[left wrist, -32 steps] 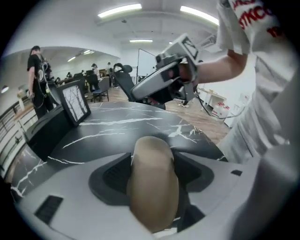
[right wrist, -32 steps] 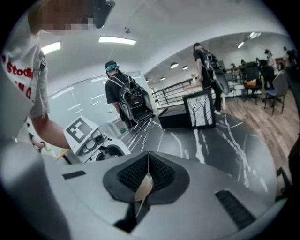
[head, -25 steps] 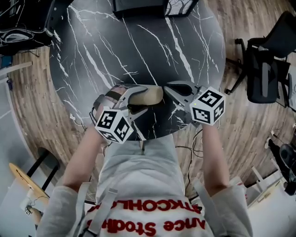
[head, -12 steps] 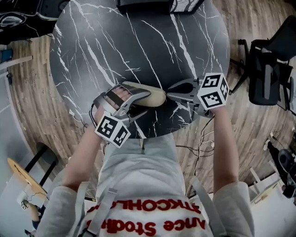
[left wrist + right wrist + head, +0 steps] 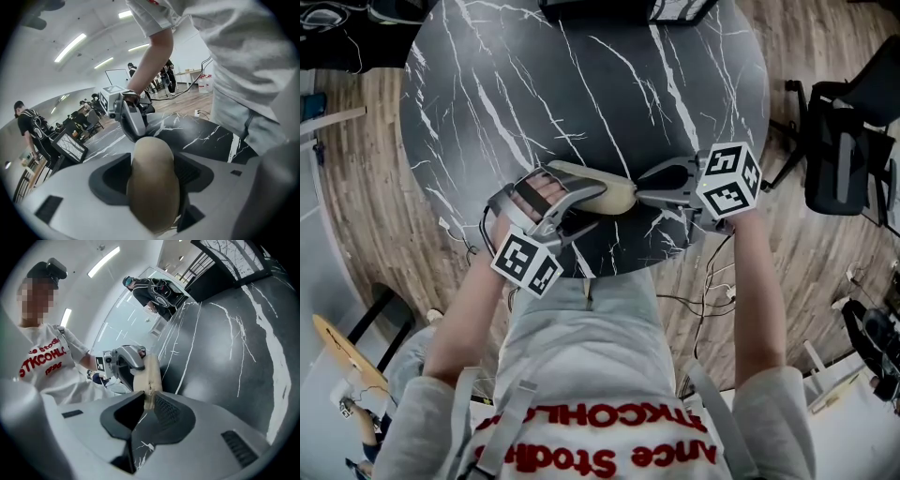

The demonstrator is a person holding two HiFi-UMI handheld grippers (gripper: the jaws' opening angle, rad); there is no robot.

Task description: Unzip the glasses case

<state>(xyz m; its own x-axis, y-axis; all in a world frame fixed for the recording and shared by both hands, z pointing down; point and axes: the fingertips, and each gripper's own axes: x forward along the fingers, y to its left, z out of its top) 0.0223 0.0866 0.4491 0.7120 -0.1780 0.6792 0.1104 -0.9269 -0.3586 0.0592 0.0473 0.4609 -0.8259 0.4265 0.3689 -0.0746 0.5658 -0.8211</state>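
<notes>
Glasses case point(image 5: 614, 194), tan and rounded, lay lengthwise over the near part of the black marble-patterned table point(image 5: 534, 84), just ahead of our body. We could not tell whether it rested on the top or hung just above it.

Our left gripper point(image 5: 153, 173) had its jaws spread wide and clamped across the case's body, one pad on each flank. The case filled the gap between them in the left gripper view.

Our right gripper point(image 5: 149, 401) met the case's other end from the opposite side. Its jaws were drawn nearly together and pinched a small tan zip tab point(image 5: 149, 397) sticking out of that end. The two grippers faced each other along the case.

Each gripper carried a cube of black-and-white square markers, the left cube point(image 5: 527, 264) near the table edge and the right cube point(image 5: 729, 180) level with the case. Neither bore readable words.

Our grey shirt point(image 5: 591, 375) carried red lettering. In the right gripper view we read "STKCOHL", and the figures below it were too small to make out.

Wooden floor point(image 5: 366, 187) surrounded the table, and a dark office chair point(image 5: 839, 141) stood well apart on the right.
</notes>
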